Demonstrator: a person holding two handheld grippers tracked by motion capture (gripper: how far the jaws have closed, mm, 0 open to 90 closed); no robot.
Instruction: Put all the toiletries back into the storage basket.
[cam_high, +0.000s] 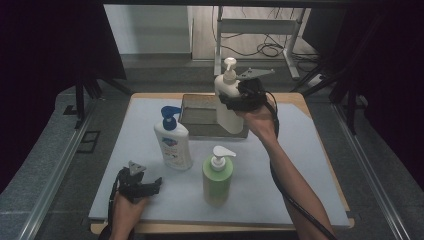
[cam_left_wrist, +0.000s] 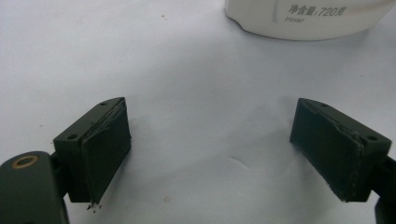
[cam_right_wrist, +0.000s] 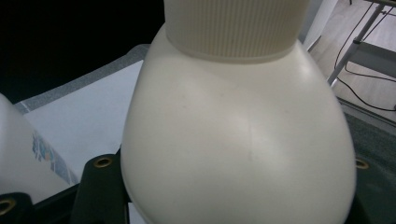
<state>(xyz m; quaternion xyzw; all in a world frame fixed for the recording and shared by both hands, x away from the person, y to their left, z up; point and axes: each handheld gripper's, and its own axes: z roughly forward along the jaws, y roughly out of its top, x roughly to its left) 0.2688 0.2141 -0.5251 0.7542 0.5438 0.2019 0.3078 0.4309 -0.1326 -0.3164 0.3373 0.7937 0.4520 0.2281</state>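
My right gripper (cam_high: 234, 100) is shut on a cream pump bottle (cam_high: 227, 102) and holds it upright over the metal tray (cam_high: 200, 117) at the back of the table. Its cream shoulder (cam_right_wrist: 238, 154) bulges between my jaws in the right gripper view. A white bottle with a blue pump (cam_high: 172, 140) stands at the middle left, and its base (cam_left_wrist: 303, 18) lies just ahead in the left gripper view. A green bottle with a white pump (cam_high: 217, 175) stands near the front centre. My left gripper (cam_high: 150, 186) rests open on the white mat at the front left, nothing between its pads (cam_left_wrist: 105, 149).
A white mat (cam_high: 300, 165) covers the wooden table. Dark curtains hang on both sides. Beyond the table stand a metal frame (cam_high: 260, 30) and loose cables on the floor.
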